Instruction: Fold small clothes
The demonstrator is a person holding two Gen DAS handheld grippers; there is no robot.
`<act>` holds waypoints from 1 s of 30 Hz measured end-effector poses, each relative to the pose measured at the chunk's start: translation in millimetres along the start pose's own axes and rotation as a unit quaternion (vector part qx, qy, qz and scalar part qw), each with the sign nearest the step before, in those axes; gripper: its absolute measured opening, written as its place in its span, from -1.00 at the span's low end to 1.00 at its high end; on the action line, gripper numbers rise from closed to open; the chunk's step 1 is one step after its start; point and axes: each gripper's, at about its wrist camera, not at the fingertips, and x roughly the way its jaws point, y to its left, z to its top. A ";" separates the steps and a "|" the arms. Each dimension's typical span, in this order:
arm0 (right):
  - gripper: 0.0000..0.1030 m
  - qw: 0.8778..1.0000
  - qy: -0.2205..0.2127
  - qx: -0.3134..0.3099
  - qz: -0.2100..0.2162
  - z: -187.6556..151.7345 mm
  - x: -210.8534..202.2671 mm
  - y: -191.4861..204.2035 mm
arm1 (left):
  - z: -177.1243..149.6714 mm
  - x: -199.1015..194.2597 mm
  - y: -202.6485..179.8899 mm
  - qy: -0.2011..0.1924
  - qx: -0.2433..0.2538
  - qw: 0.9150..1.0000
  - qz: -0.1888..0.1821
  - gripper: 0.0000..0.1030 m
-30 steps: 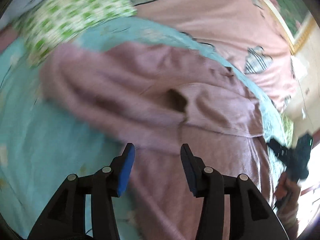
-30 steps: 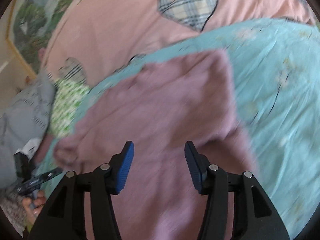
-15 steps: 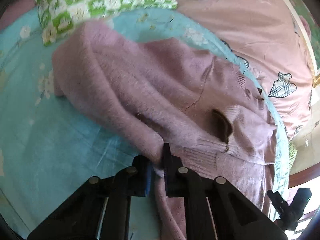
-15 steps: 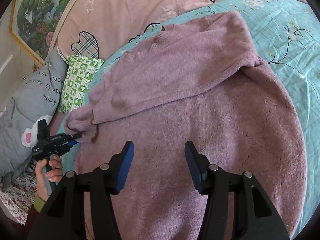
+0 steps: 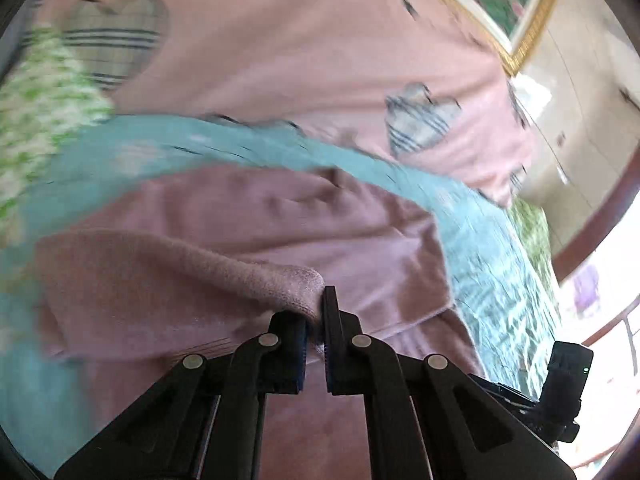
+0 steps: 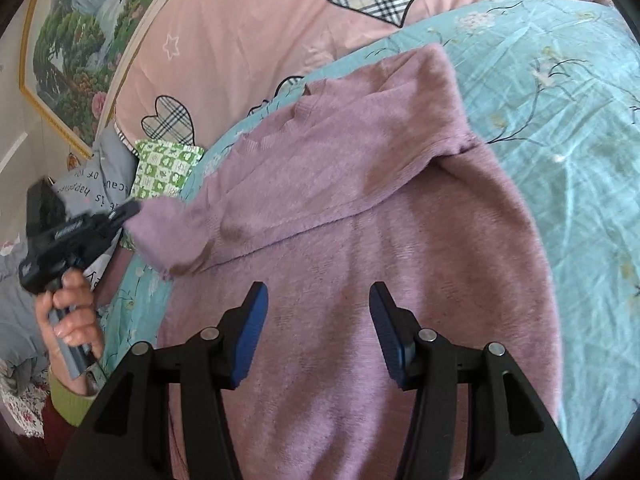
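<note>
a: status of the fold?
b: early. my left gripper (image 5: 316, 320) pinches the mauve sweater's (image 6: 360, 240) sleeve cuff, lifted above the teal sheet (image 6: 560, 120). right gripper (image 6: 318, 328) spread, empty, over the body. body unfolded.

Left gripper (image 5: 316, 320): was open, then closed on the sleeve (image 5: 280, 280).
Sleeve: was lying flat on the sweater (image 6: 380, 260), now lifted up and pulled out to the side.
</note>
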 end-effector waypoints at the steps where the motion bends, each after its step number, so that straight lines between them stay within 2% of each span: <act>1: 0.05 1.000 -0.002 0.003 -0.004 0.9 -2.5 -3.1 | 1.3 14.3 -8.6 0.012 0.005 1.000 -0.006 -0.91; 5: 0.05 1.000 -0.003 0.013 -0.014 3.1 -6.3 -15.4 | -5.4 71.2 -33.9 0.053 0.022 0.998 -0.010 -0.91; 11: 0.05 1.000 0.001 0.012 -0.014 8.6 -0.4 -20.1 | -16.6 108.5 -28.5 0.085 0.017 0.996 -0.012 -0.82; 13: 0.05 1.000 0.003 0.001 -0.013 11.8 5.4 -15.2 | -20.7 104.7 -20.6 0.093 0.005 0.995 -0.033 -0.51; 15: 0.05 1.000 0.002 -0.020 -0.012 15.3 11.7 -5.5 | -26.1 96.4 -15.5 0.090 0.001 0.995 -0.035 -0.25; 19: 0.05 0.995 0.010 -0.103 -0.003 16.7 27.4 27.9 | -43.4 59.0 -0.4 0.070 0.006 0.997 -0.031 -0.11; 22: 0.05 0.981 0.021 -0.194 0.002 9.8 45.4 64.7 | -59.8 32.1 21.8 0.052 -0.002 0.999 0.002 0.00; 24: 0.05 0.970 0.020 -0.241 -0.012 4.9 59.5 83.6 | -70.8 19.7 40.5 0.042 -0.009 0.998 0.054 0.04; 27: 0.05 0.956 0.019 -0.285 -0.070 3.2 88.2 100.2 | -81.9 5.0 76.5 0.018 -0.042 0.986 0.159 0.11; 29: 0.05 0.952 0.030 -0.295 -0.082 6.2 107.3 101.9 | -83.5 0.5 102.2 0.011 -0.070 0.975 0.211 0.12; 30: 0.05 0.949 0.043 -0.298 -0.096 8.2 118.5 100.9 | -83.7 0.3 111.5 0.011 -0.077 0.972 0.224 0.12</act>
